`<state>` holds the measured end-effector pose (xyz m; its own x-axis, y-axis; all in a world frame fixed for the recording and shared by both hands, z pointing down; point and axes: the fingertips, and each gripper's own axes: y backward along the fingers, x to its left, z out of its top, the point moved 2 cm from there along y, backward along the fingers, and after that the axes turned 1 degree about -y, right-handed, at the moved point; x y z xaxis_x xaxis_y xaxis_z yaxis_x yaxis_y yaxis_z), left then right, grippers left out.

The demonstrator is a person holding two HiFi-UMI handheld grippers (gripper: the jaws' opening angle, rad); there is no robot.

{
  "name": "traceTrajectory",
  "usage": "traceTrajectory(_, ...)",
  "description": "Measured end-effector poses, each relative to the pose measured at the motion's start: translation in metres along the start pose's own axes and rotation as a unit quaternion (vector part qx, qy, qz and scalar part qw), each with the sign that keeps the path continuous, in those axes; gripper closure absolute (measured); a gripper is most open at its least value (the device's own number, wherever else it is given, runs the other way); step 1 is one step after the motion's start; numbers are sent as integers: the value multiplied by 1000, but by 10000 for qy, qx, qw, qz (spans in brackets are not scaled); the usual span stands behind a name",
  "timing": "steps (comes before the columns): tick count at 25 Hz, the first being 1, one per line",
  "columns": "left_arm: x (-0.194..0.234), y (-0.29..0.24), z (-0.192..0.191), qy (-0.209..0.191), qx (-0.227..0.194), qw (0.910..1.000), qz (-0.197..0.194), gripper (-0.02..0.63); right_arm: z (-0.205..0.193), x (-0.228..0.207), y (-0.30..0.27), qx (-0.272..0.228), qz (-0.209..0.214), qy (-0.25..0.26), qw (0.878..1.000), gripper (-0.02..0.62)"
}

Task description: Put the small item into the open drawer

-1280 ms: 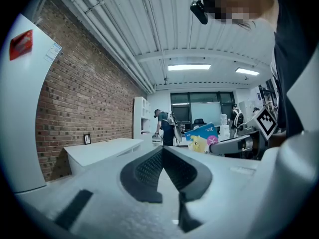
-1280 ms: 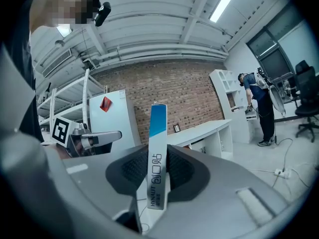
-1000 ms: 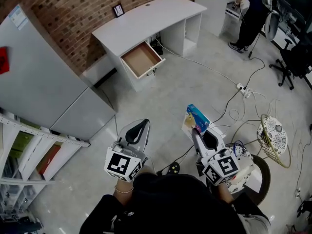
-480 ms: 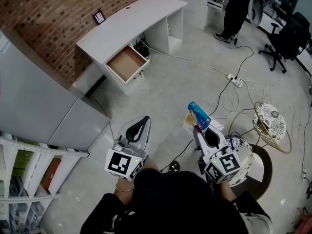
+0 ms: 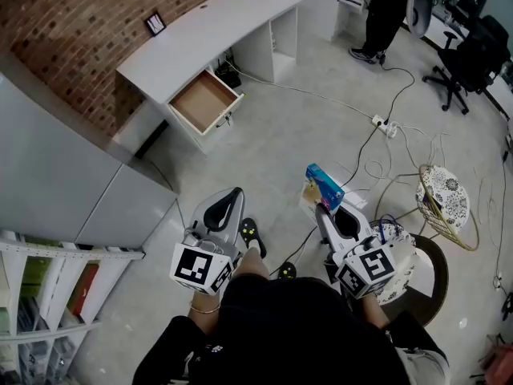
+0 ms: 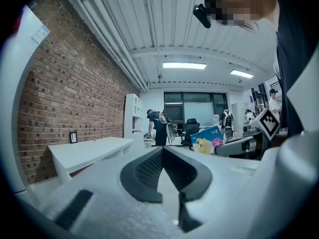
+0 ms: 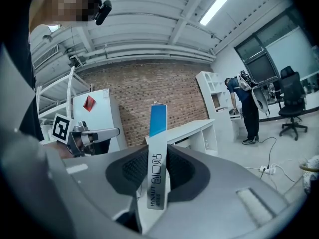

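Pinching the small blue packet (image 5: 324, 186) upright, the right hand-held gripper (image 5: 322, 208) is above the floor (image 5: 280, 151), well apart from the open drawer (image 5: 200, 101) under the white tabletop's (image 5: 200, 34) edge. Left hand-held gripper (image 5: 232, 195): jaws pressed together, empty.

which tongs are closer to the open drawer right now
Left. The left tongs sit almost straight below the open drawer in the head view; the right tongs, clamped on a blue packet, are farther off toward its lower right.

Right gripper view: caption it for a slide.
Right gripper holds a slim blue-and-white packet edge-on, facing the white desk.
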<state>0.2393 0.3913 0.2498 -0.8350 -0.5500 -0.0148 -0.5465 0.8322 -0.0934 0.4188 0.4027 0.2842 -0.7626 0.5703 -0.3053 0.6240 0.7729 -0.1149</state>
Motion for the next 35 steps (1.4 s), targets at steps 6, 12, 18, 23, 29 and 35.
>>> traceTrajectory(6, 40, -26, 4, -2, -141, 9998, -128, 615, 13, -7, -39, -43, -195, 174, 9996, 500)
traceTrajectory(12, 84, -53, 6, 37, -170, 9997, -183, 615, 20, -13, -85, 34, -263, 101, 9996, 500)
traceTrajectory(18, 121, -70, 5, 79, -154, 9998, -123, 615, 27, -18, -128, 103, -240, 138, 9996, 500)
traceTrajectory(23, 150, -76, 4, 164, -149, 9997, -81, 615, 32, -15, -156, 162, -230, 190, 9994, 500)
traceTrajectory(29, 181, -81, 9, 201, -242, 9995, -75, 615, 40, -9, -186, 184, -245, 231, 9993, 500)
traceTrajectory(35, 217, -84, 11, 250, -315, 9992, -34, 615, 48, -1, -220, 227, -281, 294, 9989, 500)
